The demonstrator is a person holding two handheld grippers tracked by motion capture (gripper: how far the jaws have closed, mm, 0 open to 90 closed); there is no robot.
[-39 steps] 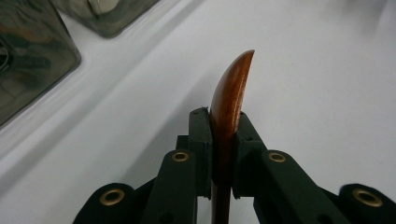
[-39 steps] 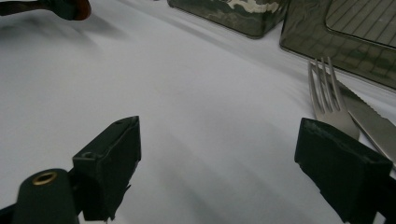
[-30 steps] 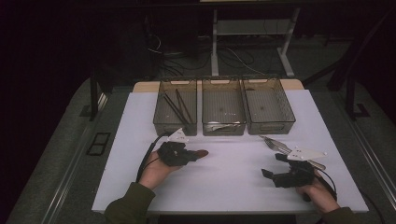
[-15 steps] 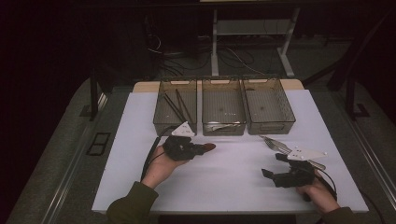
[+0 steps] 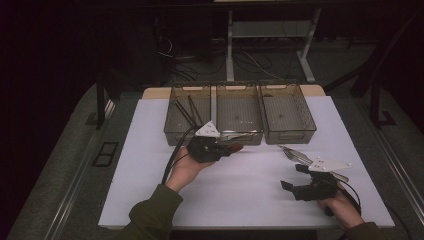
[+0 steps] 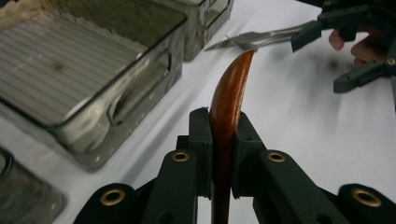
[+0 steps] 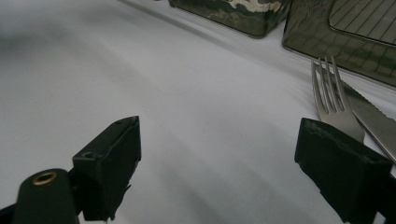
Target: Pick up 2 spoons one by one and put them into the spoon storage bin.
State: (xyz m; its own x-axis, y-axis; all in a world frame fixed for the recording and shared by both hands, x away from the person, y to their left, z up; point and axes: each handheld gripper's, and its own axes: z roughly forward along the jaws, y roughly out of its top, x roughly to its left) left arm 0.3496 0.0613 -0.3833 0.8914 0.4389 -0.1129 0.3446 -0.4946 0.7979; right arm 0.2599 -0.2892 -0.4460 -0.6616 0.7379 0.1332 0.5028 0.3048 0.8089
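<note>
White tabletop [image 5: 250, 185] is sitting under everything. I'm pinching a wooden spoon [image 6: 229, 93] tight in my left gripper [image 6: 223, 140], holding it by the middle bin [image 5: 239, 116]. Right gripper [image 7: 224, 163] is gaping wide beside the fork [image 7: 332, 105].

Bins [image 5: 239, 131] ahead; open tabletop [image 5: 240, 185] between
</note>
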